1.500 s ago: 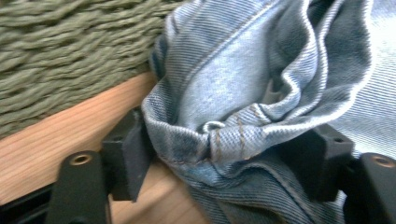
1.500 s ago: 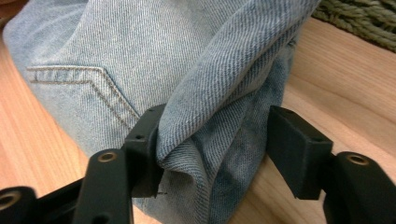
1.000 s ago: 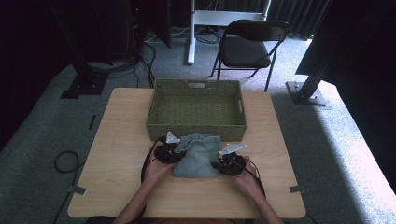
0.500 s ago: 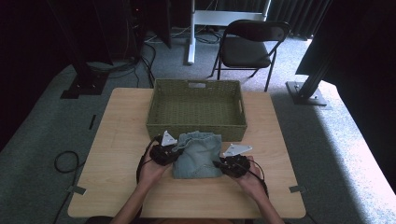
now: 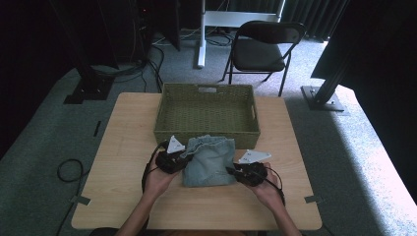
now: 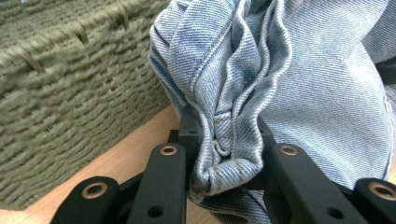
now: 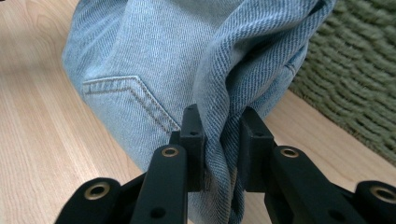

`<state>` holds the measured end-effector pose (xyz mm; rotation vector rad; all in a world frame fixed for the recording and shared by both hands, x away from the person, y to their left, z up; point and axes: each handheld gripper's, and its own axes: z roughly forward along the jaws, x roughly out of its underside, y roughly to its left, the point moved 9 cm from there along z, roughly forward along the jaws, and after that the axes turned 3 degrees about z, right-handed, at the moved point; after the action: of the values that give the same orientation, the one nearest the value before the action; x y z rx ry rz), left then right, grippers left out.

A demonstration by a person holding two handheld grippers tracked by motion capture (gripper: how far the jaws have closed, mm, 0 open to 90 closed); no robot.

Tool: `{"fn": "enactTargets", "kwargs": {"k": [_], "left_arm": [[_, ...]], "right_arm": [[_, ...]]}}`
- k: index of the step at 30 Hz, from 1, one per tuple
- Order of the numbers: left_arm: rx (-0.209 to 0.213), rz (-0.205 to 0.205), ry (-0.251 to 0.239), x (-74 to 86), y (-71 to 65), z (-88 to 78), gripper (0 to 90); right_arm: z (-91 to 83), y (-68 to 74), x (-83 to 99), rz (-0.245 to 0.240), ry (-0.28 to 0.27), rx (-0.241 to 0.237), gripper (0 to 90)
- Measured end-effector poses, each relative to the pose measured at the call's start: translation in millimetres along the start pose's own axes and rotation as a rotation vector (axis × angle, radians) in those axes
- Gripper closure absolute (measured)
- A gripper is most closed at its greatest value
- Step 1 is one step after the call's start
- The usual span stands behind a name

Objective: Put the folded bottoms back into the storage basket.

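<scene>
— Dark curtains, a black folding chair [image 5: 260,46] and grey carpet sit beyond our wooden table [image 5: 123,147]. What have we got in hand?

— We hold folded denim jeans [image 5: 209,162] between our two grippers. Our left gripper [image 5: 178,160] has just been closing, and in the left gripper view its pads pinch a bunched fold with a stitched seam [image 6: 219,154] right between them.

— And our right one?

— Our right gripper [image 5: 236,172] is clamped too. In the right gripper view a thick doubled edge of the cloth [image 7: 222,140] is squeezed between its jaws, and a pocket's stitching [image 7: 135,93] shows just beyond its left jaw.

— Where do the jeans lie, then?

— They span the gap between our grippers, pinched at both sides. Whether their underside touches the table we cannot tell.

— And the basket?

— Our woven green basket [image 5: 206,130] stands just ahead of both grippers; its near wall is close beside the cloth in the left gripper view [image 6: 60,93].
</scene>
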<state>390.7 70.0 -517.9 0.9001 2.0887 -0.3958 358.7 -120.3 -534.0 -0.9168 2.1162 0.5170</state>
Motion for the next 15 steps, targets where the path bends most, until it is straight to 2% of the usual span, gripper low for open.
{"fn": "enactTargets", "kwargs": {"k": [15], "left_arm": [[-0.016,0.027,-0.036,-26.5,0.7,-25.1,75.9]], "right_arm": [[-21.7,2.4,-26.4,-0.022,-0.06,0.006,75.7]]}}
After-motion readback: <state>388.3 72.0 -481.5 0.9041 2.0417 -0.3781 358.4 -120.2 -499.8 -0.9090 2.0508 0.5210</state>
